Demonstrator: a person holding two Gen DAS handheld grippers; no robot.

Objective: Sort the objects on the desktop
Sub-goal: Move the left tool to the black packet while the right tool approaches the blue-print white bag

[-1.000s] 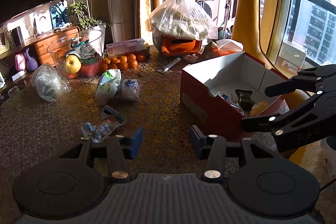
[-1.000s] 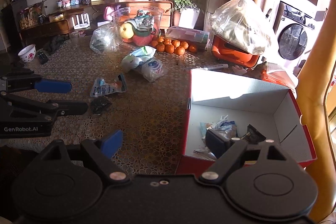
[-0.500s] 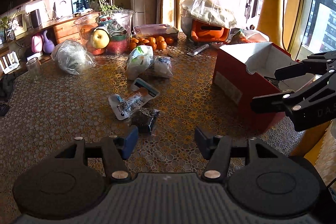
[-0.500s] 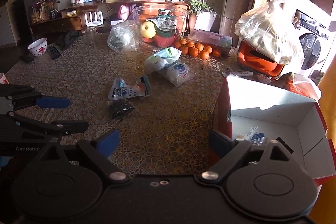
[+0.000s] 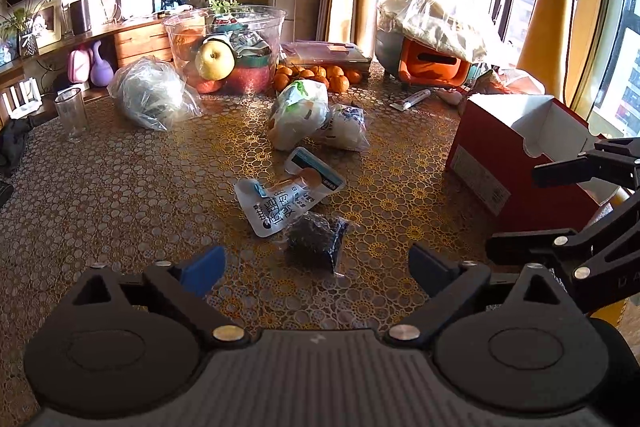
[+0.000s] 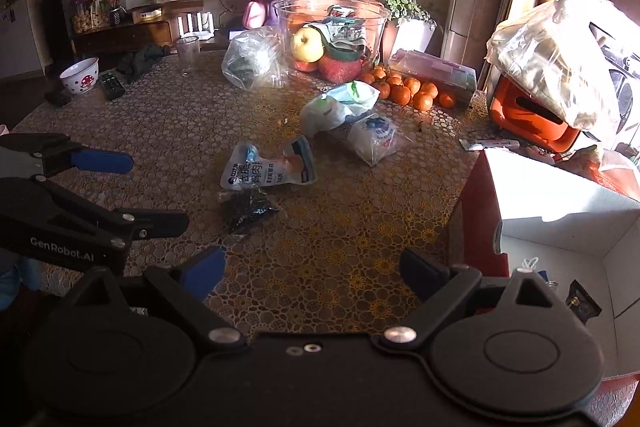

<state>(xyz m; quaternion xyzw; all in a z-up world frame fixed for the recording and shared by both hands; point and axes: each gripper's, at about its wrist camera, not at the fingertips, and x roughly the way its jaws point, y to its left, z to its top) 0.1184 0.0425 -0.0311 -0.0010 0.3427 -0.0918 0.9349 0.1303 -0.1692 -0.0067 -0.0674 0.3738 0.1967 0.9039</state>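
Observation:
A dark crinkly packet [image 5: 316, 239] lies on the lace-patterned table, touching a white printed snack pouch [image 5: 288, 195] just beyond it. My left gripper [image 5: 314, 267] hovers low right before the dark packet; its jaws are opening wide and its blue pads touch nothing. In the right wrist view the packet [image 6: 248, 209] and pouch [image 6: 268, 171] sit ahead to the left. My right gripper [image 6: 312, 267] stands open over bare tabletop, empty. The red shoebox [image 6: 560, 211], white inside, stands at its right and holds small wrappers [image 6: 582, 303]. Two white bags [image 5: 298, 115] lie farther back.
At the back stand a clear bowl of fruit [image 5: 224, 51], tangerines [image 5: 316, 77], a crumpled clear bag [image 5: 152, 99], a glass [image 5: 72, 111] and an orange container [image 5: 432, 63] under a plastic bag. A tube [image 5: 412, 101] lies near the shoebox [image 5: 500, 163]. A white bowl [image 6: 80, 75] sits far left.
Both grippers swung left, away from the shoebox, and sank toward the packets. The left jaws spread much wider; the dark packet now lies right before them.

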